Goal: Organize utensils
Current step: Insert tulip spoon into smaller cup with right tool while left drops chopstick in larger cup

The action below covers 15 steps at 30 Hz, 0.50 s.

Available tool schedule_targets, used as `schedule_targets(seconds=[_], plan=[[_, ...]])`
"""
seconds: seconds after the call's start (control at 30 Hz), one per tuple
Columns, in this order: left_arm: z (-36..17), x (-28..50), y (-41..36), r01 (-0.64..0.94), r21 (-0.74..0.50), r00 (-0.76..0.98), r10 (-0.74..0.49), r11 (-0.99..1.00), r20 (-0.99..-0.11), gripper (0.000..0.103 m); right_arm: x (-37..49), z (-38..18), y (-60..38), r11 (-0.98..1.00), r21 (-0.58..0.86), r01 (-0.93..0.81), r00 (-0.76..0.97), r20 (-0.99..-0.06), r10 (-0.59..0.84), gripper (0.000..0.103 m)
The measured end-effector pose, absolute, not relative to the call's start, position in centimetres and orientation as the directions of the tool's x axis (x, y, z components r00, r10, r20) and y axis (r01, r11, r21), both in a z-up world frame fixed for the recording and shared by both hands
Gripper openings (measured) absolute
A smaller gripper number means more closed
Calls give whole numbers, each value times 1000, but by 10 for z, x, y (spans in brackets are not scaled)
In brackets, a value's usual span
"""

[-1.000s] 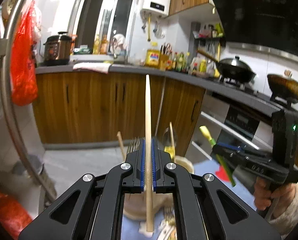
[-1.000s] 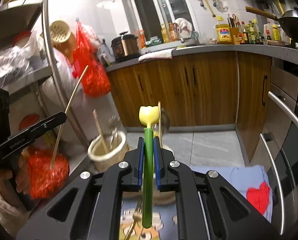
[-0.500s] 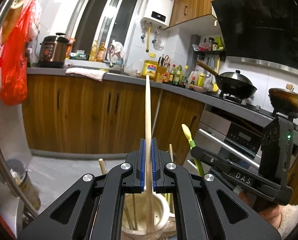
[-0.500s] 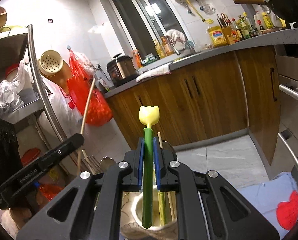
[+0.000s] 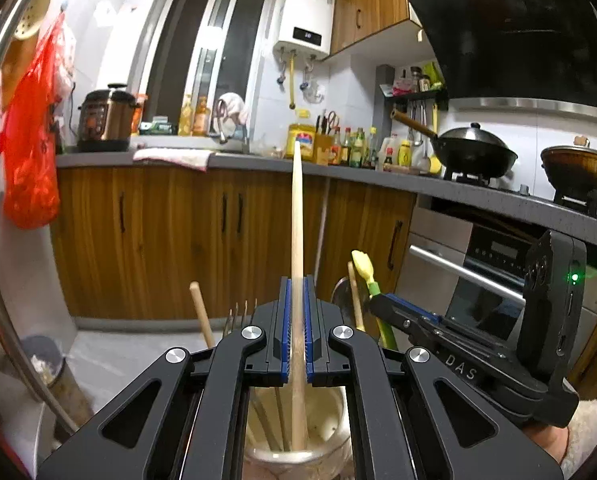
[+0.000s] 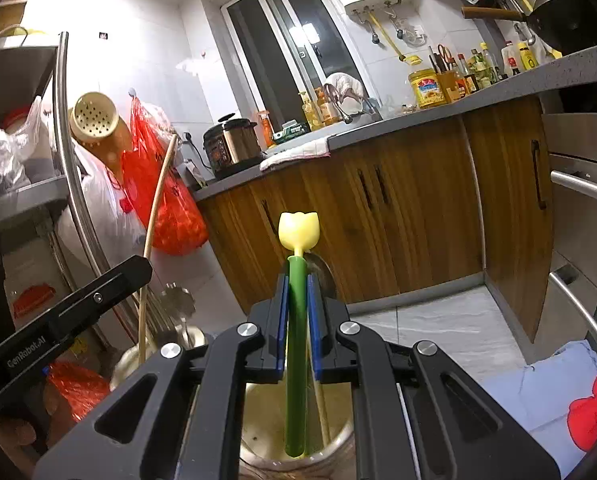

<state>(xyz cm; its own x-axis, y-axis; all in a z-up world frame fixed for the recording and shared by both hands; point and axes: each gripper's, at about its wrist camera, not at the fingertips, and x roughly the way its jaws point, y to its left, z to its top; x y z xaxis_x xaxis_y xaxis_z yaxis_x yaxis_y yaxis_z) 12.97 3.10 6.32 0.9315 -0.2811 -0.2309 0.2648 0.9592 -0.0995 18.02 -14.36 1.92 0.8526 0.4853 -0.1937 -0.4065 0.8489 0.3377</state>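
We are gripping a wooden chopstick [image 5: 297,216] in the left hand-held gripper [image 5: 297,300], its blue pads closed on the shaft. The stick is standing upright between the jaws, its top rising well above them and its lower end reaching down into the cream utensil holder [image 5: 330,432] just below the gripper. Beside it in that holder we are seeing another wooden stick [image 5: 201,312] and the tines of a fork [image 5: 240,316].

We are also gripping a green-handled utensil [image 6: 297,320] with a pale yellow tulip-shaped tip in the right hand-held gripper [image 6: 297,304], whose pads are pressing on the green handle. It too is standing upright, the yellow tip above the jaws and the lower end inside the holder's mouth [image 6: 266,412], next to a thin stick already leaning there.

Each gripper is showing in the other's view, just beside it over the holder. What the holder is standing on we cannot tell; a blue cloth with a red heart [image 6: 554,396] is lying to the right.
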Motion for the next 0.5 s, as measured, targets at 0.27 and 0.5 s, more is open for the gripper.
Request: schedule_targets(seconds=[0.27, 0.5], plan=[[45, 122, 37, 271, -117, 903, -295, 955, -313, 6, 168, 11, -154, 864, 325, -385, 851, -237, 469, 9], [36, 120, 40, 277, -154, 877, -316, 948, -362, 6, 161, -1, -158, 865, 339, -370, 827, -304, 473, 9]])
